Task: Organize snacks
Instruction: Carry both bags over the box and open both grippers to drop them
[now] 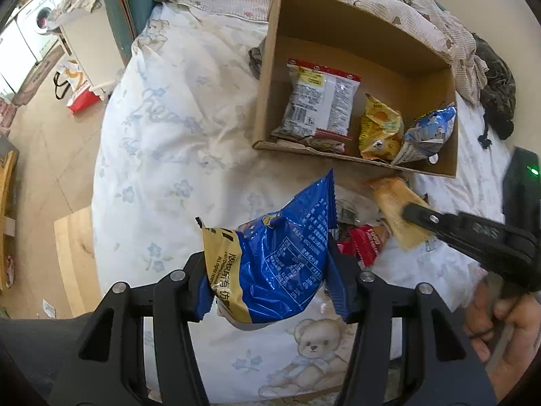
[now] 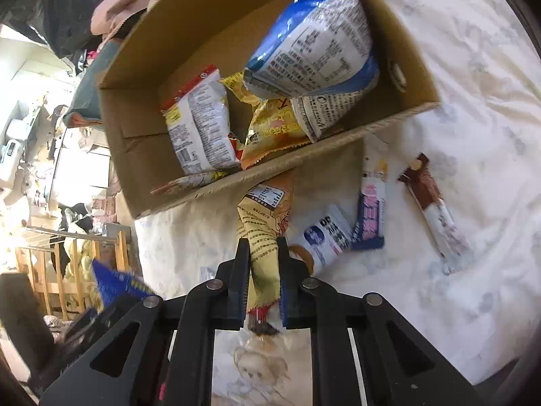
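Left wrist view: the left gripper [image 1: 267,270] is clamped on a blue and gold snack bag [image 1: 274,257], held above the floral bed sheet [image 1: 175,142] just short of the open cardboard box [image 1: 355,44]; its jaws stand partly apart, pressed into the bag's sides. This view alone shows the right gripper [image 1: 410,211] from outside, coming in from the right edge with a hand [image 1: 503,331] below it, its tips closed on a tan wrapper [image 1: 395,206] close beside the box's near wall; a red packet [image 1: 363,242] lies on the sheet between the two bags.

Right wrist view: the right gripper [image 2: 262,260] has its jaws drawn close together, pinching a yellow printed wrapper [image 2: 265,233] that runs up toward the box [image 2: 338,155]. Only here are seen the loose snacks beside the box: a white packet [image 2: 324,240], a purple and white bar [image 2: 370,216] and a brown and white bar [image 2: 434,209], all flat on the sheet. Both views show the box holding a red-edged white bag [image 2: 199,121], a yellow bag [image 2: 270,128] and a blue and white bag [image 2: 318,44].
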`<state>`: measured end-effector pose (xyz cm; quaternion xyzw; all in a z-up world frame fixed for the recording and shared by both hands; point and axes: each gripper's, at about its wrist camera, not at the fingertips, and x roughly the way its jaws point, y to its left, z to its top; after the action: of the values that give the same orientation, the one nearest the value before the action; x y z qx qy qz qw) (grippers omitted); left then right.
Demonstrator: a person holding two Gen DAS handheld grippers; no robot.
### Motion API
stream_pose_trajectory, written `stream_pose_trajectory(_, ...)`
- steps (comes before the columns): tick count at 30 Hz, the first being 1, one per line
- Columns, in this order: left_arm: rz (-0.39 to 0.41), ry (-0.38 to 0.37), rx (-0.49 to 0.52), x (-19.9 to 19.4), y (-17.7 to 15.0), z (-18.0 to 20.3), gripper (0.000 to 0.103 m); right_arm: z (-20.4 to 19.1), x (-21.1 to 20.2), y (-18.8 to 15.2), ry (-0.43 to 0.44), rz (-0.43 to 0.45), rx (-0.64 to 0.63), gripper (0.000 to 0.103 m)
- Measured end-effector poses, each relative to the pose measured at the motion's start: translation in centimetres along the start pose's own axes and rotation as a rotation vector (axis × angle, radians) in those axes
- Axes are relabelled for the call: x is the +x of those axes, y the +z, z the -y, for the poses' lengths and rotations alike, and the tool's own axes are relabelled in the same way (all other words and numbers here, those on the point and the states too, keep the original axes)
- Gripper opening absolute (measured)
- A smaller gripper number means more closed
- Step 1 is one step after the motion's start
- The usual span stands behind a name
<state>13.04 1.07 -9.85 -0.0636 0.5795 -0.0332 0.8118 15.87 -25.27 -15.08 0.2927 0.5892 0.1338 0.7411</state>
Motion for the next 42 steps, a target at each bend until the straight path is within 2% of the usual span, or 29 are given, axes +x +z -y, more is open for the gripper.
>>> stream_pose_trajectory(11, 0.017, 0.053, -0.027, 0.0, -0.3, -1.4, 0.051, -2.0, -2.9, -3.1, 0.083, 0.044, -0.08, 0.014)
stream_pose_trajectory(18, 0.036, 0.09, -0.003, 0.2, -0.6, -1.0, 0.051, -3.1, -3.9, -3.7, 0.134, 0.073, -0.121, 0.014)
stream_pose_trajectory(24, 0.089, 0.111, 0.015, -0.6, -0.7, -0.7, 0.051, -3.8, -4.8, -3.3, 0.187, 0.109, -0.137, 0.014)
stream_pose_trajectory(30, 0.16, 0.117, 0.031, -2.1, -0.2, -0.4, 0.051, -5.0, -6.7, -2.9, 0.238, 0.188, -0.184, 0.014)
stream_pose_trajectory(34, 0.168, 0.115, 0.033, -2.3, 0.5, -0.2, 0.051, -5.7, -7.6, -2.3, 0.247, 0.23, -0.208, 0.014)
stream_pose_trajectory(36, 0.169, 0.091, 0.023, -2.6, 1.1, -0.3, 0.051, -5.8, -7.9, -1.8, 0.247, 0.245, -0.21, 0.014)
stream_pose_trajectory(42, 0.201, 0.067, 0.034, -3.8, 3.0, 0.5, 0.051, -6.0, -8.9, -0.3, 0.216, 0.301, -0.212, 0.014)
